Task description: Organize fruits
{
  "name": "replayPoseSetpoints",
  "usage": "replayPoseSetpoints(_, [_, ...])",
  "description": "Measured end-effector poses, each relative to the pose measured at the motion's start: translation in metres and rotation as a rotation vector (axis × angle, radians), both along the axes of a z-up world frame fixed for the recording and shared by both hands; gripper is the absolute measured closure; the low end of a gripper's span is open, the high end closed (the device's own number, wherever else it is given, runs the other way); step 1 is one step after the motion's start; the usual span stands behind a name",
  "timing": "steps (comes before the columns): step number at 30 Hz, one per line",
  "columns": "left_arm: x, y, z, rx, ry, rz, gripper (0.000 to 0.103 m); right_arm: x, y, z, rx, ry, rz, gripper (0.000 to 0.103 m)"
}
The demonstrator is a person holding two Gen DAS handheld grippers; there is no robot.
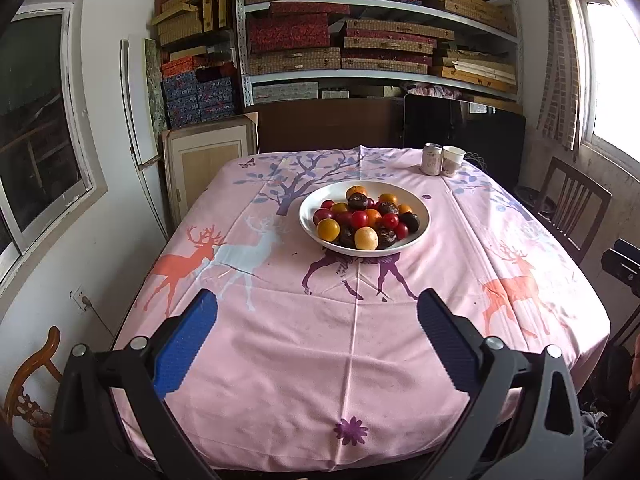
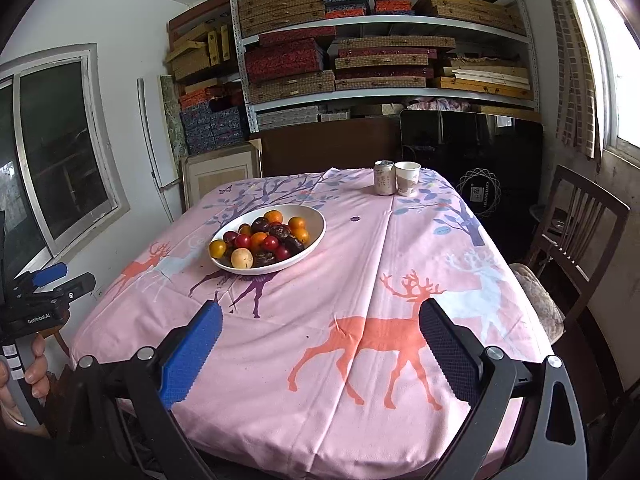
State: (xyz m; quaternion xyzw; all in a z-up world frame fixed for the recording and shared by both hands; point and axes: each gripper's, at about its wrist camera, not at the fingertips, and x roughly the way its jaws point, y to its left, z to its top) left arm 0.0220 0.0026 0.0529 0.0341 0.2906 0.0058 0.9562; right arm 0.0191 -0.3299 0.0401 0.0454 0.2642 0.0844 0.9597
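From the left wrist I see my left hand-held gripper (image 1: 318,312) spread wide and empty above the pink-clothed surface (image 1: 280,340), the white bowl (image 1: 420,236) of fruits (image 1: 362,218) straight ahead beyond its fingertips. From the right wrist, my right hand-held gripper (image 2: 320,320) is likewise spread and empty, the bowl (image 2: 316,236) ahead and to its left, a can (image 2: 383,183) and paper cup (image 2: 407,183) farther ahead.

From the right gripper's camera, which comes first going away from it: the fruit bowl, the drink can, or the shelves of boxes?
1. Fruit bowl, mid-table, left of the right gripper.
2. Drink can, at the table's far edge.
3. Shelves of boxes, against the back wall.
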Motion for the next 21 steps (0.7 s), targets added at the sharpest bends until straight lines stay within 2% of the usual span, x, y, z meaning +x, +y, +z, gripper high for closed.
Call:
replayPoseSetpoints(11, [-0.001, -0.005, 0.000, 0.040, -0.038, 0.019, 0.005, 0.001, -0.001, -0.009, 0.005, 0.015, -0.004, 0.004])
replayPoseSetpoints(16, [0.002, 0.001, -0.001, 0.001, -0.014, 0.017, 0.005, 0.001, -0.001, -0.010, -0.012, 0.008, -0.014, 0.004])
replayPoseSetpoints(21, [0.007, 0.005, -0.005, 0.001, -0.004, 0.028, 0.005, 0.002, -0.002, -0.012, -0.010, 0.013, -0.013, 0.004])
